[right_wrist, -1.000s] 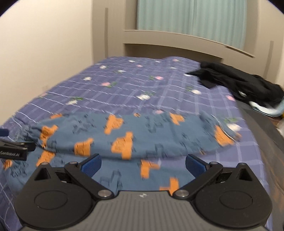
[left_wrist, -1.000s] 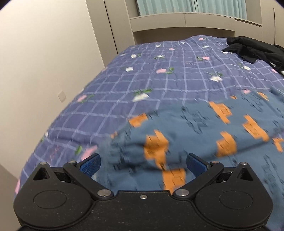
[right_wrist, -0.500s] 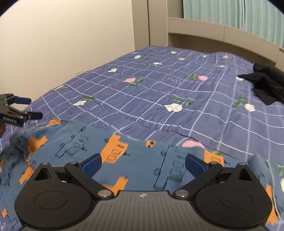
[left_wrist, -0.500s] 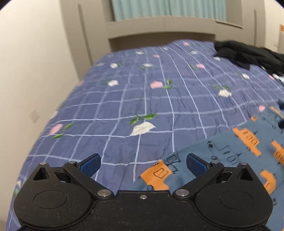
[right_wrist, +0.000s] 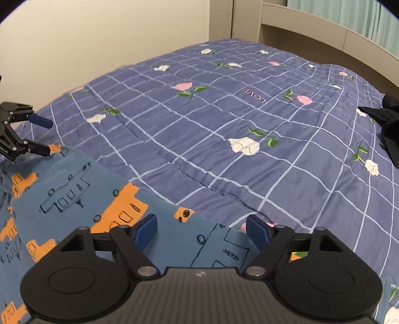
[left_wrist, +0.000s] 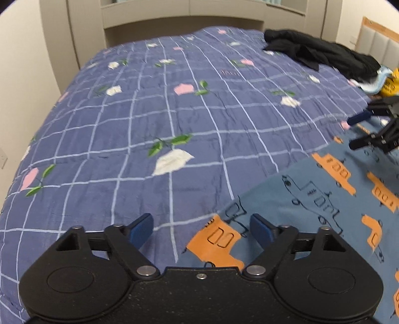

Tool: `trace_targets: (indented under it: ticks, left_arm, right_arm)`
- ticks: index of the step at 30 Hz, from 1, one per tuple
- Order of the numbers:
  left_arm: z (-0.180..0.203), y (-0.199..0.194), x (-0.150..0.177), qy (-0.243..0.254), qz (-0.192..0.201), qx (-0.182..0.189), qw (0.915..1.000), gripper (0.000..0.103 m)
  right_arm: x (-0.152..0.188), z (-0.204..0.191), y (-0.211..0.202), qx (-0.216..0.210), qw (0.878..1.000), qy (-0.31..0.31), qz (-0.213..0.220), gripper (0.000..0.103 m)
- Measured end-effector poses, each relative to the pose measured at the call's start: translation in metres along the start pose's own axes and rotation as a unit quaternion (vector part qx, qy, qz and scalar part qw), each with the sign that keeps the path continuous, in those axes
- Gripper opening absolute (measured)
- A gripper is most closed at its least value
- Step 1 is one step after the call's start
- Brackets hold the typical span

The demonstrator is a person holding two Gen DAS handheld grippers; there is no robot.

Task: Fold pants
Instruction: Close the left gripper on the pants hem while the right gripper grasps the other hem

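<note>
Between the left hand-held gripper's (left_wrist: pixel 200 230) spread fingers lies a corner of the pants (left_wrist: pixel 311 206), flat on the bed (left_wrist: pixel 174 104). Under the right hand-held gripper (right_wrist: pixel 200 230), also apart, the pants' edge crosses; closing too high would likely catch nothing.

You get soft, even indoor light with no glare and only faint shadows. Fisheye bends the headboard (left_wrist: pixel 184 15) and darkens the corners. In the left view, motion blur smears the right gripper (left_wrist: pixel 374 129) and the far quilt (left_wrist: pixel 174 104)
</note>
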State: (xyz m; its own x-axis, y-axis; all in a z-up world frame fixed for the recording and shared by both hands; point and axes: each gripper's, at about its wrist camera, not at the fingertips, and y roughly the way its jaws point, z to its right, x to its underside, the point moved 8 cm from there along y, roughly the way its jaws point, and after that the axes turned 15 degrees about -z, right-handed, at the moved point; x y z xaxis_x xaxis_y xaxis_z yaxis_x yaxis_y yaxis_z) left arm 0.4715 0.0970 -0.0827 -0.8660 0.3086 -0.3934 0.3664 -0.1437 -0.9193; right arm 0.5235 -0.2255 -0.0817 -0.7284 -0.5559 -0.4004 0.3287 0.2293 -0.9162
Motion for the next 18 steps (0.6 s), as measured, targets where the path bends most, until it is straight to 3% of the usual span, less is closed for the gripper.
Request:
trace_targets:
  ticks: [3,7,10,11,12,13,15,18]
  left_arm:
    - [0.003,0.005,0.000,0.009,-0.016,0.004,0.9998,0.073]
    - [0.003,0.014,-0.003,0.011,-0.043,0.009,0.9990,0.049]
    - [0.006,0.016,-0.005,0.008,-0.053,0.028,0.9982,0.028]
    - [0.008,0.016,-0.006,0.010,-0.052,0.029,0.9982,0.018]
    - [0.010,0.015,-0.007,0.013,-0.051,0.027,0.9983,0.013]
    - [0.011,0.014,-0.007,0.015,-0.050,0.025,0.9983,0.005]
    - [0.014,0.010,-0.008,0.019,-0.039,0.012,0.9990,0.003]
    - [0.016,0.001,-0.010,0.025,-0.020,-0.011,0.9994,0.001]
  right_arm:
    - [-0.002,0.002,0.006,0.001,1.000,-0.006,-0.012,0.081]
    - [-0.005,0.005,0.015,0.000,1.000,-0.006,-0.028,0.074]
    - [-0.005,0.000,0.021,0.002,0.999,-0.019,-0.040,0.059]
    - [-0.005,-0.001,0.021,0.001,0.999,-0.022,-0.040,0.049]
    - [-0.005,-0.003,0.021,-0.001,0.999,-0.025,-0.041,0.033]
    - [-0.005,-0.006,0.021,-0.004,0.999,-0.029,-0.042,0.025]
    - [-0.005,-0.010,0.020,0.000,0.998,-0.035,-0.046,0.006]
    - [-0.009,-0.016,0.014,0.016,0.998,-0.047,-0.039,0.003]
